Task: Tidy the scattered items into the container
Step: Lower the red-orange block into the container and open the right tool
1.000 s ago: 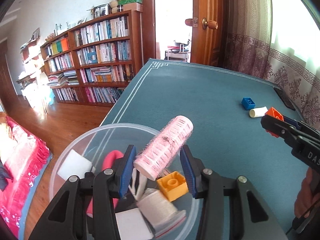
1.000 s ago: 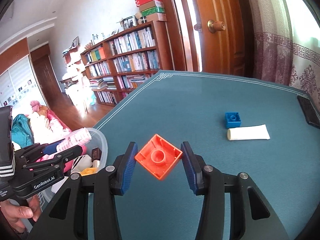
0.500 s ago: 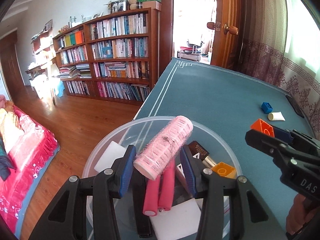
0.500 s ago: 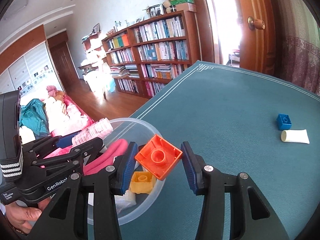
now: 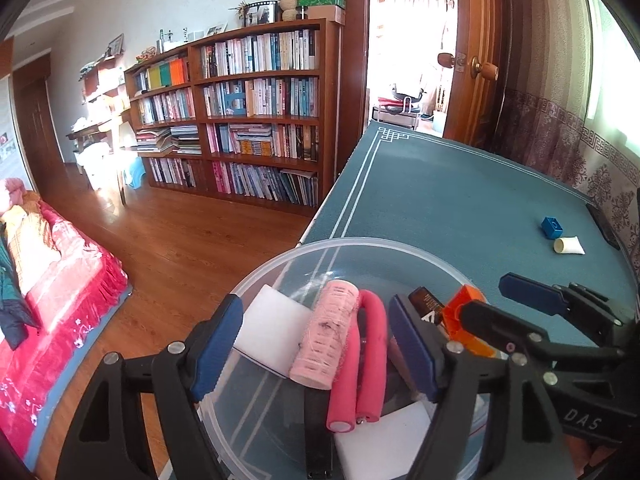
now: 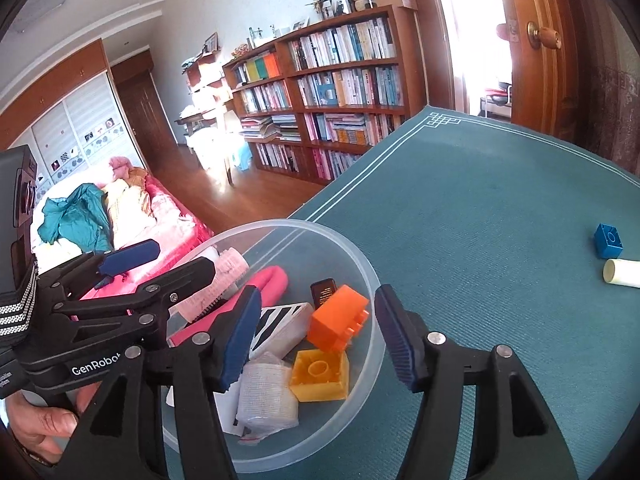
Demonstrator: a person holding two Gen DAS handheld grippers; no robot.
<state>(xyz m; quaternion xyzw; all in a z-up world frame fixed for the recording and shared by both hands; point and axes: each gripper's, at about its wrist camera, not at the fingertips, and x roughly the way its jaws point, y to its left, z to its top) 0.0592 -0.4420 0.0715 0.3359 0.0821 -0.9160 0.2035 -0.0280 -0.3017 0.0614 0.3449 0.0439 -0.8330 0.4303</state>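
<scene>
Fingers: your left gripper and right gripper both gape wide, holding nothing.
Bowl: lower centre; pink roller and orange brick inside.
Remaining: blue brick, rigid and light, right edge; pinch its flat sides.

The counter wore a teal cloth edged with thin white double lines that knotted into a fret pattern at the far corner. A clear plastic bowl stood on it at the near left edge, just by the border lines. Well apart, toward the right side, a blue block lay just beside a cream tube, with a dark flat object near the right edge.
</scene>
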